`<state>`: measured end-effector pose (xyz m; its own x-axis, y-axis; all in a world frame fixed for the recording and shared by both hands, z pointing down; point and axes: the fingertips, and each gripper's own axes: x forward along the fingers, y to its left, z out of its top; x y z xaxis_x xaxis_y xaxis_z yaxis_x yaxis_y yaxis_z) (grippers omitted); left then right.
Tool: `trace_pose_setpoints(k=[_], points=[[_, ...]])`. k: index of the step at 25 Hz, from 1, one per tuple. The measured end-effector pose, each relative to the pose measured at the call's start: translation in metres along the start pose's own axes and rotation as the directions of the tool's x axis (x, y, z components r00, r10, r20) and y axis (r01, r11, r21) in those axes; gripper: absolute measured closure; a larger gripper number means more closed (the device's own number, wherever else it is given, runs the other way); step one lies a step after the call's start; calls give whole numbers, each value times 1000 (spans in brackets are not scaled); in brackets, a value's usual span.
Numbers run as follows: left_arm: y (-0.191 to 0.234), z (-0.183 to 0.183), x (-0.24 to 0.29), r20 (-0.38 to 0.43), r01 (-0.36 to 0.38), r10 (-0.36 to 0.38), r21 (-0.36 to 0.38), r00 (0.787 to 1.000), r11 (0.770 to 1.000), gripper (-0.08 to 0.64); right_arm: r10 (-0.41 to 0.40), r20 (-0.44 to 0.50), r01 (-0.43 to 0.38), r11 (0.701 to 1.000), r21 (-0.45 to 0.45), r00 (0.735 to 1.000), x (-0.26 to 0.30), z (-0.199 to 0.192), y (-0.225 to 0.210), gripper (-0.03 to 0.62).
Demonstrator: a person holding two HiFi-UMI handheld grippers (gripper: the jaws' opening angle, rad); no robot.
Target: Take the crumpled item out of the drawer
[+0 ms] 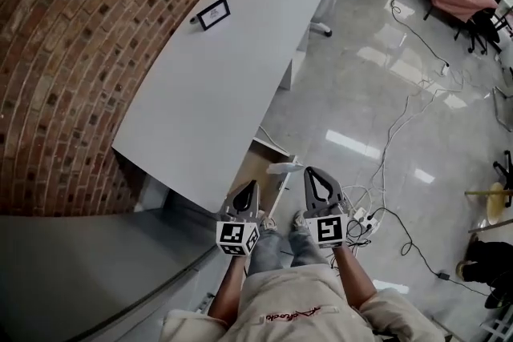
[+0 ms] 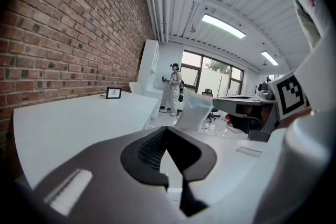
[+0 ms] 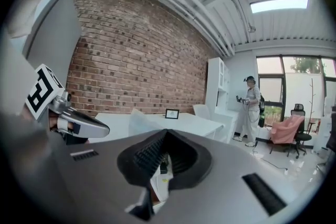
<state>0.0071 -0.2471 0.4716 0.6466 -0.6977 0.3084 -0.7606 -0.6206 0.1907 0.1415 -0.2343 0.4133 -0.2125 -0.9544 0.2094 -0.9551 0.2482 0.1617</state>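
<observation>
Showing the crumpled plastic bag (image 1: 282,166) pinched at its edge by the closed right tongs (image 1: 309,171), beside the closed, empty left tongs (image 1: 249,185), over the open drawer (image 1: 253,166). The film looks light, limp and slippery, so a bunched fold is probably the best place to grip.

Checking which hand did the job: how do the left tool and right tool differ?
The right tool pinches the crumpled item at its tips; the left tool is shut on nothing. In the head view the left tool overlaps the open drawer; the right tool sits beside it. Both are closed.
</observation>
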Motion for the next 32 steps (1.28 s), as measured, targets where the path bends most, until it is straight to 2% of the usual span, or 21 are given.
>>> trace_pose_setpoints(k=[7, 11, 16, 20, 26, 32], points=[[-10, 47, -1, 67, 21, -22, 24, 998, 999, 551, -55, 44, 56, 998, -12, 998, -18, 40, -24, 580], [-17, 68, -2, 96, 33, -35, 29, 995, 999, 551, -78, 54, 79, 997, -11, 995, -30, 53, -34, 580], [-22, 94, -2, 125, 46, -54, 68, 991, 997, 551, -112, 68, 112, 994, -6, 991, -42, 61, -45, 580], [-22, 105, -10, 139, 35, -47, 90, 989, 995, 551, -122, 58, 121, 993, 12, 991, -51, 58, -46, 580], [-13, 125, -15, 170, 21, -40, 116, 985, 993, 551, -143, 97, 142, 990, 24, 985, -47, 75, -54, 581], [-13, 122, -19, 164, 22, -38, 104, 986, 994, 551, -147, 96, 145, 989, 32, 984, -47, 81, -55, 580]])
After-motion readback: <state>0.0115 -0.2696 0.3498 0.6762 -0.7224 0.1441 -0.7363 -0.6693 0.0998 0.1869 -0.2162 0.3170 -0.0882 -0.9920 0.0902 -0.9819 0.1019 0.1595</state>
